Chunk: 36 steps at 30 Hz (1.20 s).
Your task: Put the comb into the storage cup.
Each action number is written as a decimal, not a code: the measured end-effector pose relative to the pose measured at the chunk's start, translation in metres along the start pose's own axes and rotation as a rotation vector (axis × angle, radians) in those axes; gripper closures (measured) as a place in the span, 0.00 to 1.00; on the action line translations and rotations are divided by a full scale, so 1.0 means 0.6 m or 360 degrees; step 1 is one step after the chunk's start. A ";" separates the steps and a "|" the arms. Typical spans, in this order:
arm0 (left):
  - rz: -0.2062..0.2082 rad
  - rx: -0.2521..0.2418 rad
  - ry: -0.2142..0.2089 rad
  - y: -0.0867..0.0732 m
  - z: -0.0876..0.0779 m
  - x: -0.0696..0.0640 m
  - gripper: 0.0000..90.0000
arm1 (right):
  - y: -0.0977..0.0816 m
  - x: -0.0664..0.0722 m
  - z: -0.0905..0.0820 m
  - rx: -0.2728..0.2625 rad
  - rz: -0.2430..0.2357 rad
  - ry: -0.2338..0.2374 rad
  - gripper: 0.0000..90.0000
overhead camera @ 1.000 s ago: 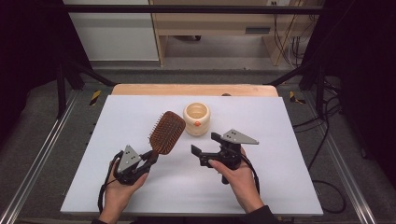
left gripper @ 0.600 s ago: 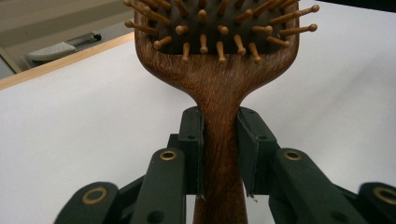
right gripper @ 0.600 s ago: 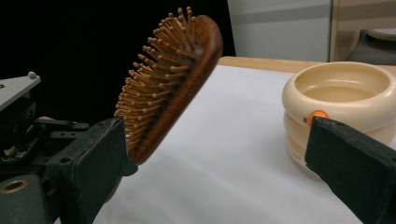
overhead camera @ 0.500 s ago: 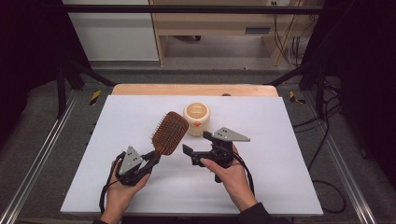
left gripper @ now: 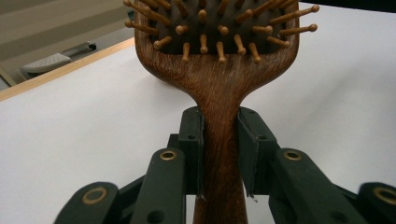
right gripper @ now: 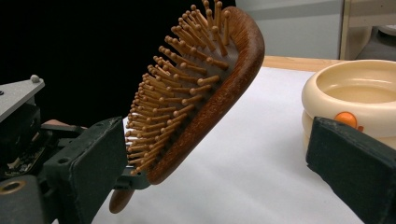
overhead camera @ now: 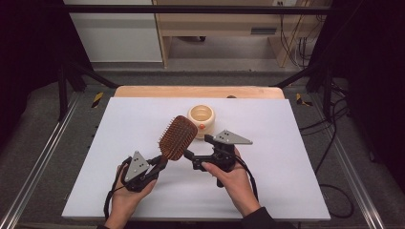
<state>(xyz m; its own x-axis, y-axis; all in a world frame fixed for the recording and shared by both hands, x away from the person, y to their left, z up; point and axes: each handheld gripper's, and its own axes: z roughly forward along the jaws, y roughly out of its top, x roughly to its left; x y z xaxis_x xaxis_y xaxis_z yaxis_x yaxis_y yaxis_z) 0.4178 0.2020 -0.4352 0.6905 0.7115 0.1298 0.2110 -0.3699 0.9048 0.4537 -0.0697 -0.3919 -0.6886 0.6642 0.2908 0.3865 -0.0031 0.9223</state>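
The hairbrush (overhead camera: pixel 177 137) is held above the table (overhead camera: pixel 286 143), in front of the bowl (overhead camera: pixel 201 116), between the left gripper (overhead camera: pixel 160 162) and the right gripper (overhead camera: pixel 191 160).

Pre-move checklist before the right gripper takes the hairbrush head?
1. Left gripper clamped on the hairbrush handle: ok, both pads press the wood in the left gripper view.
2. Right gripper open wide enough for the head: ok, jaws stand apart with the head between them.
3. Right pads clear of the bristles: cannot tell, one pad sits right at the bristle tips.
4. Bowl out of the way: ok, behind the brush, apart.
5. Brush lifted off the table: ok, tilted above it.
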 end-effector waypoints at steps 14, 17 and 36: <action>0.0025 -0.0024 0.0005 0.004 -0.004 -0.006 0.81 | 0.002 0.010 0.015 -0.0010 0.0021 0.0035 0.06; 0.0035 -0.0027 0.0000 0.005 -0.004 -0.007 0.81 | 0.003 0.012 0.018 -0.0011 0.0021 0.0039 0.06; 0.0070 -0.0038 -0.0008 0.007 -0.003 -0.018 0.81 | 0.011 0.017 0.031 -0.0062 0.0080 0.0091 0.13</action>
<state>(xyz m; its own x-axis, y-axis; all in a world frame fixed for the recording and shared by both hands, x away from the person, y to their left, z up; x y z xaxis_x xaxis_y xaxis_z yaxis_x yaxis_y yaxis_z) 0.4099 0.1940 -0.4319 0.7020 0.6921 0.1677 0.1640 -0.3862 0.9077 0.4606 -0.0492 -0.3876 -0.7031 0.6189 0.3501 0.3980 -0.0655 0.9150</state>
